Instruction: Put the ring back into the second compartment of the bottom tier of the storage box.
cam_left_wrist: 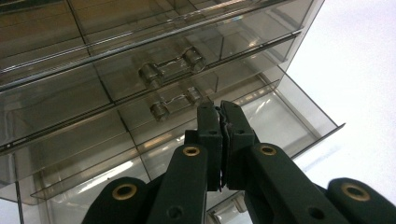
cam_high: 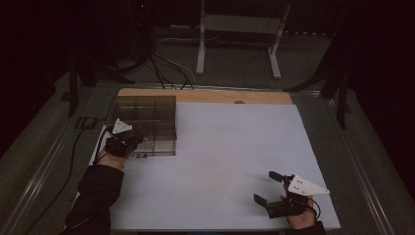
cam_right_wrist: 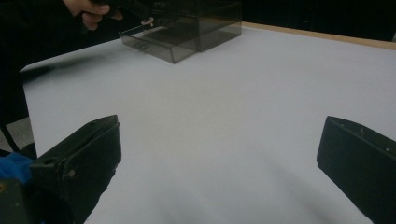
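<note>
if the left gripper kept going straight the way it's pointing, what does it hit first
Probably the smoky clear drawer box: the shut left gripper points at its front, just below the lower knobbed handle. Depth is unclear.

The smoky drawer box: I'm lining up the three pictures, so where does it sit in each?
High view: the smoky drawer box sits at the white table's far left, by the left claw.
Left gripper view: it spans the upper left.
Right gripper view: top centre.
Shared landmark: its pulled-out bottom drawer.
</note>
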Demonstrator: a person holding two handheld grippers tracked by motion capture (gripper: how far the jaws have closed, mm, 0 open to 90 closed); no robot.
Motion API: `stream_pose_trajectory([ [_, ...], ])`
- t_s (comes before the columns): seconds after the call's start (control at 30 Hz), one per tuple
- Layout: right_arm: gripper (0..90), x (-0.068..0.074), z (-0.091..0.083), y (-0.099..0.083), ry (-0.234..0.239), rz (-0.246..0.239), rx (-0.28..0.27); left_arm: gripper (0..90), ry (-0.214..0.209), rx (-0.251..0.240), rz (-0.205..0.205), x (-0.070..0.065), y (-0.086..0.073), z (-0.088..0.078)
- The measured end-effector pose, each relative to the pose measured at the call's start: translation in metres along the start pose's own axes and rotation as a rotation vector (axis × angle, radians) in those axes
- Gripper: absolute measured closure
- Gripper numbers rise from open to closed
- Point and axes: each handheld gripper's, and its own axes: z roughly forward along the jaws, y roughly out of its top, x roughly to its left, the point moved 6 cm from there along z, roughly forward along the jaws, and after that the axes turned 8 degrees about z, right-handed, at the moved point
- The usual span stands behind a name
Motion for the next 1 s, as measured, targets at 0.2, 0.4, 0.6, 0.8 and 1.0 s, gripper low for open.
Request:
stream_pose_trajectory([
  [0.2,0.0,0.0,0.0,0.0,-0.002,-0.001,0.001,89.5,0.001,0.006,-0.016,0.004,-0.001,0.006],
  [0.4,0.0,0.0,0.0,0.0,-0.002,0.001,0.001,89.5,0.005,0.01,-0.022,0.008,-0.001,0.01],
  [0.6,0.0,0.0,0.0,-0.001,-0.005,-0.003,0.003,89.4,0.006,0.025,-0.022,0.008,-0.003,0.016],
  [0.8,0.0,0.0,0.0,-0.001,-0.005,0.0,0.005,89.4,0.002,0.044,-0.023,0.008,-0.008,0.022],
  [1.0,0.0,0.0,-0.001,-0.001,-0.006,-0.002,0.002,89.4,0.002,0.073,-0.013,0.007,-0.012,0.028],
])
